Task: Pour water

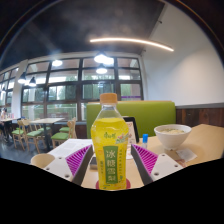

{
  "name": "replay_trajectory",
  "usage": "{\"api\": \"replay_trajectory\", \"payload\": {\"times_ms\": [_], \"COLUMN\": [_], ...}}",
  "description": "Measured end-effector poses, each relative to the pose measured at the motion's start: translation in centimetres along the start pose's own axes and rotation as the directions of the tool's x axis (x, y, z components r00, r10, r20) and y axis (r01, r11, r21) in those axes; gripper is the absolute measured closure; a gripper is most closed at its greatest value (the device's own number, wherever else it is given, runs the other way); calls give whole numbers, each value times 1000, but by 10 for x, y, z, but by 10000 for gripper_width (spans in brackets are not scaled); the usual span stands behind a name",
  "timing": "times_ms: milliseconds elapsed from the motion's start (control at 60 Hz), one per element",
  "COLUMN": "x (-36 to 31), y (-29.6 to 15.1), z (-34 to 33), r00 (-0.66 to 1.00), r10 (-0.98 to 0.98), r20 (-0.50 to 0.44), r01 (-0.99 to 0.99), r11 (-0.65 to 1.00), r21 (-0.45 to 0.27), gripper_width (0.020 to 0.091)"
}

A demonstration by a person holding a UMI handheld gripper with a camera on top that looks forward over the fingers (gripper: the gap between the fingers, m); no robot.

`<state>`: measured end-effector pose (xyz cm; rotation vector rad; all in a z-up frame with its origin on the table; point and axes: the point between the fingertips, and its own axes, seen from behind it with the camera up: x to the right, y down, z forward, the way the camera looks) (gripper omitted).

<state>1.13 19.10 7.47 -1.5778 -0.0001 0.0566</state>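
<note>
**Bottle sits between the jaws at the bench edge**

Here we are, looking straight down the gripper (112, 170), and dead centre at twelve o'clock is the bottle (110, 140): yellow drink inside, orange cap on top, a yellow-green label with white characters wrapped around its body. It stands upright between the two fingers. The magenta pads (80, 160) flank it at nine and three o'clock, close against the label on both sides. The jaws are narrow, drawn in around the bottle, but whether both pads actually press on it or leave a sliver of gap cannot be told from here, and the bottle's base is hidden low in the view.

Out at two o'clock from the bottle, on the pale bench (200, 140), sits a white bowl (172, 134) with something light-coloured in it, well apart from the fingers. Between bottle and bowl a small blue item (145, 137) pokes up, too small to identify.

Beyond the bench, a green bench-seat backrest (140, 112) runs across behind the bottle. Over at ten o'clock, chairs and tables (35, 130) line a wall of large windows (60, 85) with greenery outside. Overhead at twelve, a long curved light strip (130, 43) glows on the ceiling.
</note>
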Motion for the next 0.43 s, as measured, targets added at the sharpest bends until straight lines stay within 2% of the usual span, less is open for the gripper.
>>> {"api": "replay_trajectory", "payload": {"times_ms": [433], "x": [17], "y": [-20], "z": [0], "r00": [1000], "r10": [-3], "r20": [-21], "r01": [3], "r11": [1000], "r21": [-6], "gripper_width": [269]}}
